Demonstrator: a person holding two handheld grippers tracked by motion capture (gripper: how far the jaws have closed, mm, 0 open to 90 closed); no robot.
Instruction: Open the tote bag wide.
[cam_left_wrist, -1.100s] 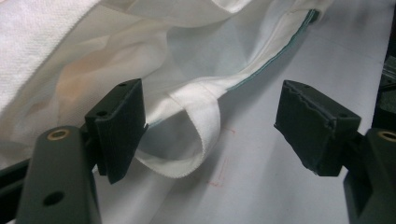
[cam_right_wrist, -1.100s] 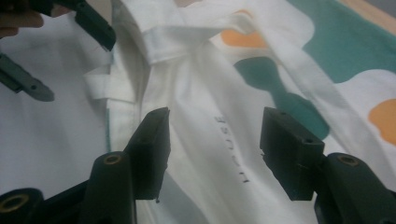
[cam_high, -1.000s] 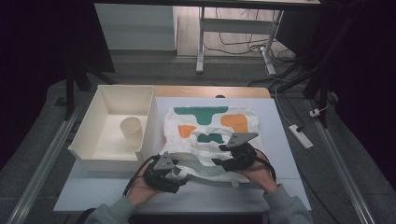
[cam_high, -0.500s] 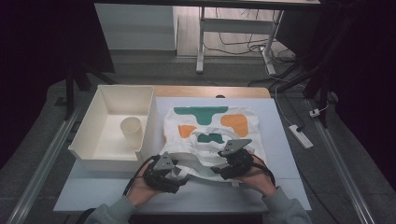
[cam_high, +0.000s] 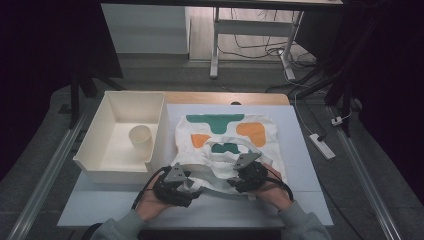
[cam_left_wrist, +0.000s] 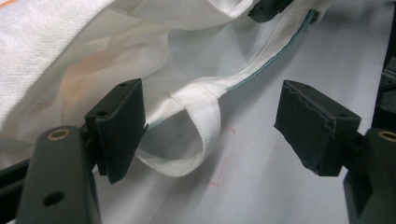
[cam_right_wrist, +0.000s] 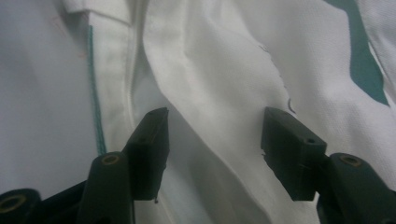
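A white cloth bag (cam_high: 225, 145) lies flat on the pale table (cam_high: 300, 200), a little right of the middle, its mouth and handles turned toward the near edge. It is printed with teal (cam_high: 214, 120) and orange patches (cam_high: 252, 132), and a thin teal seam runs along its hem. No brand, label or readable writing shows on it; the table carries only faint red corner marks (cam_left_wrist: 223, 161), seen in the left gripper view.

At the far left stands a cream tray (cam_high: 95, 150) with a paper cup (cam_high: 141, 141) upright inside it, well apart from the bag.

The left gripper (cam_high: 186, 186) sits at the bag's near left corner. Its own view shows what the high view cannot: the jaws stand wide and released, one pad against the bag's folded cloth, with a looped white handle strap (cam_left_wrist: 201, 126) lying in the gap, and the other pad well clear over bare table. Nothing is pinched.

The right gripper (cam_high: 239, 181) rests on the bag's near right part. Its jaws have just been closing, yet its own view has them apart, straddling a raised fold of white cloth (cam_right_wrist: 210, 116) that lies between the pads; I cannot tell that either pad presses on it. That view also shows the teal stitched hem (cam_right_wrist: 95, 102) at its left and an edge of a teal patch at its right.
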